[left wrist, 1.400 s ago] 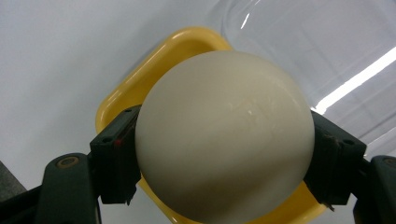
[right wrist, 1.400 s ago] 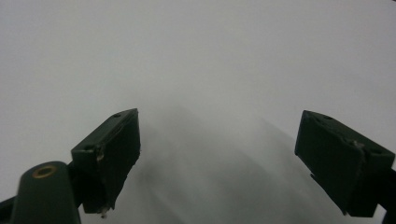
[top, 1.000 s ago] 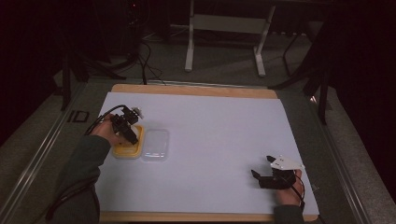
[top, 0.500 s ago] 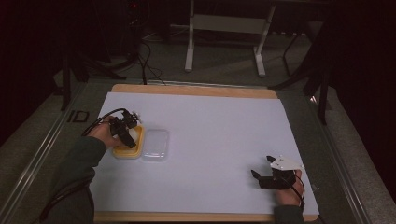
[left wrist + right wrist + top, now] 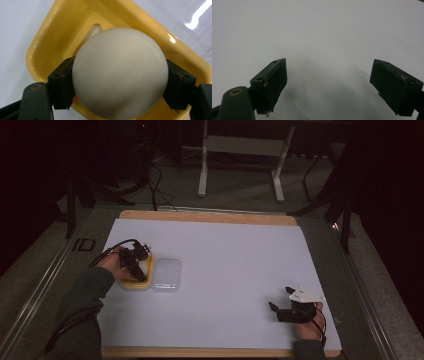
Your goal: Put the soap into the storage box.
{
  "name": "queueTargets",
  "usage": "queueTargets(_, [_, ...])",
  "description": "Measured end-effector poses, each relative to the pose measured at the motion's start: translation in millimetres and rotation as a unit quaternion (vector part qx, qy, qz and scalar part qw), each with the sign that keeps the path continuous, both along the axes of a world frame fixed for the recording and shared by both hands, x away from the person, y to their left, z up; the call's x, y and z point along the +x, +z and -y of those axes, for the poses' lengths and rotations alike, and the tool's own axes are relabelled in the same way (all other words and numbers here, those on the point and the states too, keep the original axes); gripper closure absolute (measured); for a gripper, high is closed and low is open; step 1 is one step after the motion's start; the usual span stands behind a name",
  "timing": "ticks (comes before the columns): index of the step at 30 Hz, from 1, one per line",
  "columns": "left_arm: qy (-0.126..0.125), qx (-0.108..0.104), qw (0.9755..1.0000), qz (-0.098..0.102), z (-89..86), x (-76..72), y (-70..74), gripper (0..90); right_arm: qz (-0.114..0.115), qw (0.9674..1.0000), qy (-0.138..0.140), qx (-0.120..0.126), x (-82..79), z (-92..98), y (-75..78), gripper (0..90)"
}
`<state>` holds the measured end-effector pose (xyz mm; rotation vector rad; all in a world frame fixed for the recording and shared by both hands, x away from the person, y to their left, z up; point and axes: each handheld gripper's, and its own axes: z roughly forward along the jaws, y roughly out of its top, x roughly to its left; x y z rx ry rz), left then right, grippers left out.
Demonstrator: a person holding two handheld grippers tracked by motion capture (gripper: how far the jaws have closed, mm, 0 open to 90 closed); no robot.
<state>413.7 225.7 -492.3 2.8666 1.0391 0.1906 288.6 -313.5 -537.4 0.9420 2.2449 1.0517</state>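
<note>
a white ball [image 5: 120,75] is clamped by the left tongs [image 5: 120,86] over the yellow tray [image 5: 40,47]; it is best kept level. the right tongs [image 5: 334,85] are held wide, empty.

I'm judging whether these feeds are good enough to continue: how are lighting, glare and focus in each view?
High view: dim, room behind almost black, white table evenly lit. Left gripper view: bright and sharp, white ball clear between the jaws, glare streak on the clear lid beside the yellow tray. Right gripper view: soft, the jaws' shadows smeared on the table.
</note>
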Motion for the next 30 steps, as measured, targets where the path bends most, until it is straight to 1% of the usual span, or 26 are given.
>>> queueTargets(2, [0.002, -0.015, 0.9999, 0.001, -2.7, 0.2, 1.8, 21.8, 0.001, 1.0000, 0.000, 0.000, -0.2, 0.2, 0.1, 14.2])
queueTargets(5, [0.002, -0.017, 0.9999, 0.001, -3.6, -0.9, 2.5, 18.7, 0.001, 1.0000, 0.000, 0.000, -0.3, -0.2, 0.0, 14.2])
queueTargets(6, [0.000, -0.013, 0.9999, 0.004, -4.1, -1.4, 3.7, 17.6, 0.002, 1.0000, 0.000, 0.000, -0.4, -0.1, 0.0, 14.2])
queueTargets(7, [0.001, -0.015, 0.9999, 0.006, -4.5, -1.6, 4.3, 15.9, 0.002, 1.0000, 0.000, 0.000, -0.4, 0.0, 0.1, 14.2])
queueTargets(8, [0.001, -0.021, 0.9998, 0.006, -5.2, -2.1, 6.1, 15.1, 0.002, 1.0000, 0.000, 0.000, -0.3, 0.1, 0.0, 14.2])
queueTargets(10, [0.004, -0.020, 0.9997, 0.013, -5.4, -3.1, 8.1, 14.7, 0.002, 1.0000, 0.000, -0.001, -0.3, -0.1, 0.0, 14.2])
queueTargets(11, [0.003, -0.024, 0.9996, 0.012, -5.7, -3.3, 9.2, 14.7, 0.002, 1.0000, -0.001, -0.001, -0.4, -0.2, 0.0, 14.2])
queueTargets(13, [-0.001, -0.025, 0.9995, 0.018, -5.7, -4.5, 13.0, 14.3, 0.002, 1.0000, -0.001, -0.001, -0.4, -0.2, 0.0, 14.2])
queueTargets(14, [-0.002, -0.032, 0.9993, 0.019, -5.6, -5.4, 16.1, 14.3, 0.002, 1.0000, -0.001, -0.001, -0.4, -0.2, 0.0, 14.2])
queueTargets(17, [-0.003, -0.039, 0.9990, 0.021, -5.9, -6.3, 21.6, 15.2, 0.002, 1.0000, -0.001, -0.001, -0.4, -0.1, 0.0, 14.2])
queueTargets(18, [-0.002, -0.048, 0.9986, 0.022, -6.2, -6.6, 25.0, 15.6, 0.002, 1.0000, -0.001, 0.000, -0.4, -0.2, 0.0, 14.3])
queueTargets(20, [-0.006, -0.060, 0.9978, 0.030, -5.7, -7.9, 31.2, 17.1, 0.002, 1.0000, -0.001, 0.000, -0.4, 0.0, 0.1, 14.3])
queueTargets(21, [-0.007, -0.063, 0.9975, 0.032, -5.0, -8.5, 33.0, 19.3, 0.002, 1.0000, -0.001, 0.000, -0.5, 0.1, 0.1, 14.3])
queueTargets(24, [-0.019, -0.062, 0.9972, 0.038, 0.6, -11.0, 38.3, 22.1, 0.002, 1.0000, -0.001, 0.000, -0.3, 0.1, 0.0, 14.2])
queueTargets(25, [-0.022, -0.062, 0.9971, 0.038, 2.3, -11.7, 39.3, 24.7, 0.001, 1.0000, -0.001, 0.000, -0.5, 0.1, 0.1, 14.2])
queueTargets(26, [-0.026, -0.065, 0.9967, 0.041, 5.5, -12.9, 40.6, 25.1, 0.002, 1.0000, -0.001, 0.000, -0.5, 0.1, 0.1, 14.2])
queueTargets(27, [-0.026, -0.065, 0.9967, 0.041, 5.5, -12.9, 40.6, 27.3, 0.002, 1.0000, -0.001, 0.000, -0.5, 0.1, 0.1, 14.2])
queueTargets(28, [-0.034, -0.070, 0.9960, 0.045, 9.7, -14.3, 42.6, 27.3, 0.002, 1.0000, -0.001, 0.001, -0.4, 0.2, 0.1, 14.3])
queueTargets(30, [-0.044, -0.074, 0.9949, 0.052, 14.6, -16.3, 44.6, 32.8, 0.002, 1.0000, -0.002, 0.002, -0.5, 0.5, 0.2, 14.3])
